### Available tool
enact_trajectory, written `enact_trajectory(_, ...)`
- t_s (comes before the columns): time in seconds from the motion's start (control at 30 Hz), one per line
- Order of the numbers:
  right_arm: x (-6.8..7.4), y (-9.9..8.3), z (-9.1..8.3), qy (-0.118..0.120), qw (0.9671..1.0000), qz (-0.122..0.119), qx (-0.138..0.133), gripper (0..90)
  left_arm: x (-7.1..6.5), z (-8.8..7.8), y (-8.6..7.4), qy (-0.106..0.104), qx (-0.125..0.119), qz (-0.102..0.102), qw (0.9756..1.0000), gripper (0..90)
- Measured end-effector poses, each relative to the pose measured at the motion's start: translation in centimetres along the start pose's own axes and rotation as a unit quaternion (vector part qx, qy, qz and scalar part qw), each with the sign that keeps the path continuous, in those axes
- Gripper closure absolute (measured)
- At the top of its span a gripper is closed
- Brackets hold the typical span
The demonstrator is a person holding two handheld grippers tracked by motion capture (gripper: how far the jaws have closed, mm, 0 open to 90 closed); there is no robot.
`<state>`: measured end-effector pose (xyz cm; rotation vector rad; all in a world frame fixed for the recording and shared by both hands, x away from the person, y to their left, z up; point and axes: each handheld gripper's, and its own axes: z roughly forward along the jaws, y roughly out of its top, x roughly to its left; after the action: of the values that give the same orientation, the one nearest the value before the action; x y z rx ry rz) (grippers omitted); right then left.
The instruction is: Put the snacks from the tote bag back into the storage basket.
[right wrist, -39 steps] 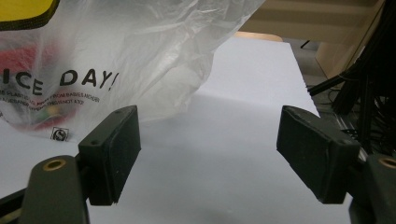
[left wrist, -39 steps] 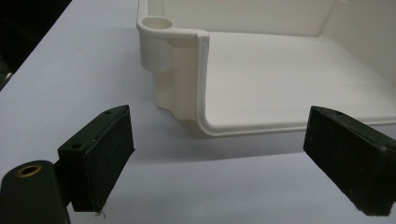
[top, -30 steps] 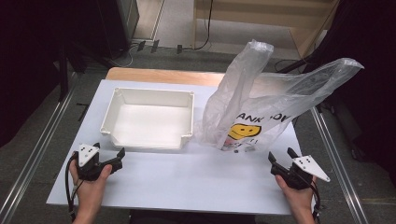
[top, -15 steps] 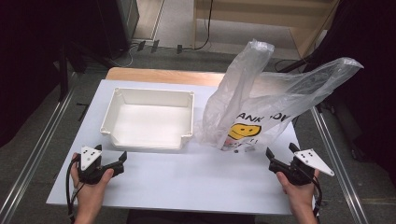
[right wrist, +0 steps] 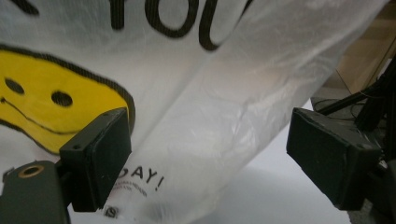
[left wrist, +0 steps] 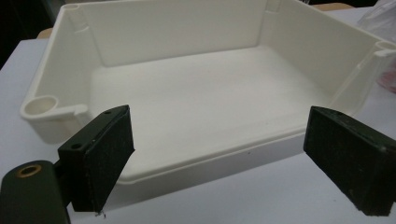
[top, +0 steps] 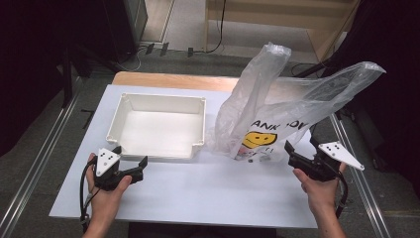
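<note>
Right gripper [top: 300,150], jaws just opened wide and empty, faces the plastic bag [top: 277,106] just ahead-left; left gripper [top: 130,159], also wide, fronts the white tray [top: 158,103].

My view: a lab-type recording bay, not a home. White table [top: 198,198] w/ metal rails [top: 34,173] either side, cables [top: 218,29] on bare concrete floor, dark equipment racks [top: 124,20] behind.

A translucent plastic bag [top: 277,114] with a yellow smiley stands crumpled beside an empty white tray [top: 161,126].
</note>
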<state>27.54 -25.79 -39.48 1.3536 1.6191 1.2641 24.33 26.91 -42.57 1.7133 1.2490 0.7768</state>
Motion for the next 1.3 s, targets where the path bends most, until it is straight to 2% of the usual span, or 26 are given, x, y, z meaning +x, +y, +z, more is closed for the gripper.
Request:
enact_trajectory(0.3,-0.1,1.7,1.4,0.004,0.9999,0.013,-0.006,14.5,-1.8,0.5,2.2,-0.033,-0.011,0.003,0.9994,8.7)
enact_trajectory(0.37,0.0,2.0,1.7,0.011,0.9998,0.017,-0.008,14.5,-2.5,0.7,2.8,-0.046,-0.016,0.002,0.9988,8.7)
enact_trajectory(0.43,0.2,2.5,2.2,0.03,0.9993,0.023,-0.008,15.7,-3.5,1.1,3.3,-0.057,-0.017,0.006,0.9982,8.7)
enact_trajectory(0.47,0.2,2.5,2.2,0.03,0.9993,0.023,-0.008,15.7,-4.0,1.3,3.6,-0.063,-0.018,0.011,0.9978,8.7)
enact_trajectory(0.5,0.5,2.8,2.5,0.053,0.9983,0.023,-0.007,24.1,-5.3,1.7,4.1,-0.074,-0.02,0.013,0.9969,8.7)
enact_trajectory(0.53,0.7,2.9,2.7,0.063,0.9978,0.018,-0.008,27.1,-5.9,1.9,4.3,-0.084,-0.02,0.015,0.9961,8.7)
enact_trajectory(0.57,0.7,2.9,2.7,0.063,0.9978,0.018,-0.008,27.1,-5.9,1.9,4.3,-0.084,-0.02,0.015,0.9961,8.7)
enact_trajectory(0.6,1.4,3.0,2.9,0.075,0.9972,0.005,-0.003,34.7,-7.2,2.3,4.8,-0.097,-0.019,0.031,0.9946,8.7)
enact_trajectory(0.63,1.4,3.0,2.9,0.075,0.9972,0.005,-0.003,34.7,-7.2,2.3,4.8,-0.097,-0.019,0.031,0.9946,8.7)
enact_trajectory(0.67,1.8,3.0,3.0,0.08,0.9968,-0.002,-0.003,38.7,-8.0,2.4,5.1,-0.103,-0.02,0.037,0.9938,8.7)
enact_trajectory(0.73,2.7,3.1,3.1,0.088,0.9959,-0.022,-0.006,53.9,-8.9,2.7,5.6,-0.112,-0.023,0.044,0.9924,8.7)
enact_trajectory(0.77,2.7,3.1,3.1,0.088,0.9959,-0.022,-0.006,53.9,-9.2,2.8,5.8,-0.117,-0.023,0.045,0.9919,8.7)
enact_trajectory(0.83,2.9,3.2,3.2,0.089,0.9956,-0.025,-0.007,61.4,-10.0,3.1,6.4,-0.124,-0.029,0.046,0.9908,8.7)
enact_trajectory(0.9,3.1,3.5,3.2,0.096,0.9952,-0.017,-0.011,69.6,-10.6,3.3,6.9,-0.133,-0.035,0.045,0.9895,9.1)
enact_trajectory(1.0,3.2,3.9,3.4,0.126,0.9919,-0.01,-0.014,82.5,-11.4,3.7,7.6,-0.143,-0.041,0.048,0.9876,9.1)
enact_trajectory(1.03,3.4,4.1,3.5,0.139,0.9901,-0.011,-0.014,85.2,-11.6,3.8,7.8,-0.147,-0.043,0.047,0.9871,9.1)
enact_trajectory(1.07,3.6,4.2,3.6,0.143,0.9895,-0.014,-0.015,87.2,-11.9,3.9,8.1,-0.153,-0.045,0.046,0.9861,9.1)
enact_trajectory(1.1,4.3,4.4,3.6,0.144,0.989,-0.025,-0.018,90.0,-12.3,3.8,8.3,-0.167,-0.051,0.041,0.9838,9.2)
enact_trajectory(1.13,4.6,4.4,3.5,0.143,0.989,-0.029,-0.022,90.0,-12.3,3.8,8.3,-0.167,-0.051,0.041,0.9838,9.1)
enact_trajectory(1.2,4.8,4.5,3.5,0.148,0.9882,-0.031,-0.025,90.0,-12.8,3.7,8.5,-0.183,-0.058,0.04,0.9806,9.2)
enact_trajectory(1.3,5.6,4.3,3.4,0.155,0.9863,-0.048,-0.026,90.0,-13.6,3.5,8.8,-0.196,-0.066,0.056,0.9768,9.3)
